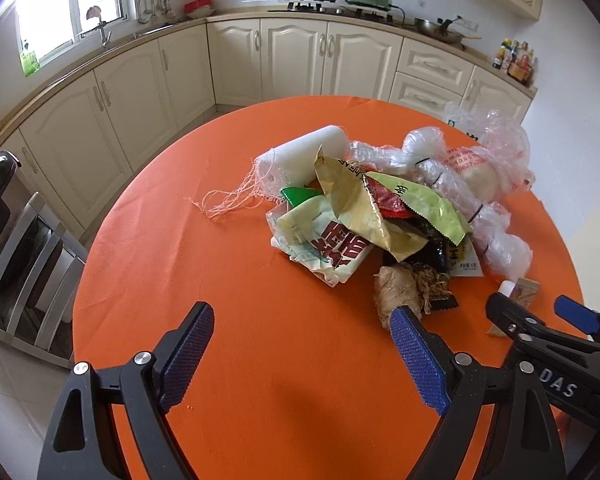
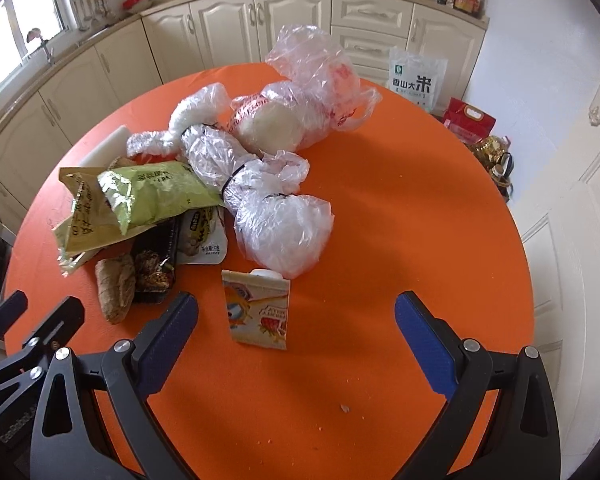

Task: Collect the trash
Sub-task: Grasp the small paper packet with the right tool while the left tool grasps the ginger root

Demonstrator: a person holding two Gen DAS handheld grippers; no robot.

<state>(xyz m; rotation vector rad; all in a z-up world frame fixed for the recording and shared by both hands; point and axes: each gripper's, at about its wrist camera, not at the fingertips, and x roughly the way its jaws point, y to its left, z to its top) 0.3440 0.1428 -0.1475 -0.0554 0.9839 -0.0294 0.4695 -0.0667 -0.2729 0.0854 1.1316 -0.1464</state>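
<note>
A pile of trash lies on the round orange table [image 1: 220, 264]: snack wrappers [image 1: 340, 216], clear plastic bags [image 1: 492, 184], a white foam roll [image 1: 304, 152] with loose threads, and a brown crumpled wad [image 1: 396, 288]. My left gripper [image 1: 304, 352] is open and empty, just short of the pile, its right finger near the brown wad. My right gripper [image 2: 296, 340] is open and empty above the table, with a small juice pouch [image 2: 260, 308] between its fingers ahead. The wrappers [image 2: 148, 196], bags [image 2: 280, 232] and wad [image 2: 116, 284] also show in the right wrist view.
Cream kitchen cabinets [image 1: 300, 60] line the far wall, with a sink, stove and pans on the counter. A chair [image 1: 24, 264] stands left of the table. A rice bag [image 2: 418, 78] and red packages [image 2: 470, 120] sit beyond the table's right edge. The right gripper shows in the left wrist view [image 1: 540, 316].
</note>
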